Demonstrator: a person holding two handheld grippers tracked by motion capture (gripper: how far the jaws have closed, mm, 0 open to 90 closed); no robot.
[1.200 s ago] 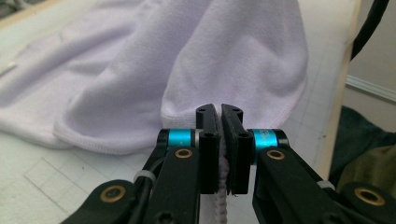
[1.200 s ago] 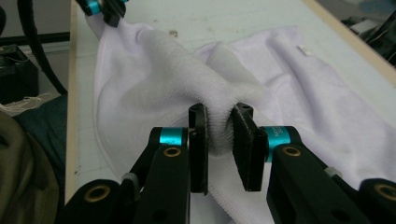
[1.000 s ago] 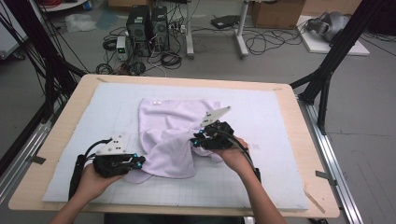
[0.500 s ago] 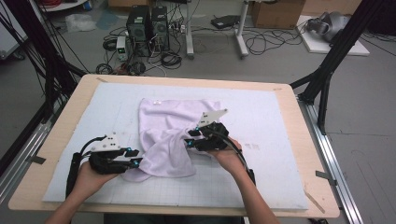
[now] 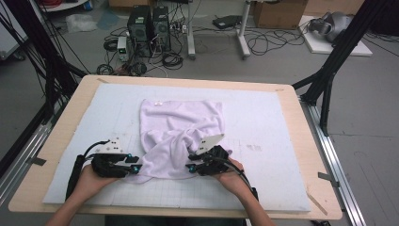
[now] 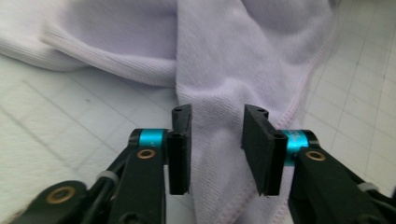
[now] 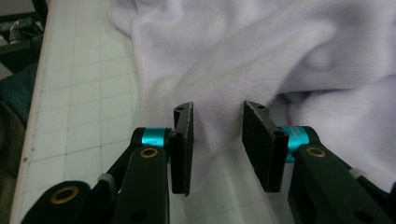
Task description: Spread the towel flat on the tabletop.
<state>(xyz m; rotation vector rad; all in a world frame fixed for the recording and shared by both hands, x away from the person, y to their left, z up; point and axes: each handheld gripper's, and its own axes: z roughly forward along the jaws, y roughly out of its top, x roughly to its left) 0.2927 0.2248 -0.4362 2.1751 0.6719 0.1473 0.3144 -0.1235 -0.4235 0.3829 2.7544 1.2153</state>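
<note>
Low over the white gridded mat surface (image 5: 263, 141), both hands are reaching level toward the middle: the left gripper (image 5: 135, 168) and right gripper (image 5: 190, 168) are flanking the crumpled pale lilac terry towel (image 5: 181, 132). Each pair of fingers, having just been opening, is standing partly apart, with towel folds lying between them unpinched.

A pale gridded mat (image 5: 263, 122) covers a light wooden tabletop (image 5: 80, 94) at the frame's centre. On the grey floor beyond, upper left of centre, stand two black computer towers (image 5: 150, 26) among tangled black cables (image 5: 169, 59). A brown cardboard box (image 5: 277, 12) sits at upper right.
</note>
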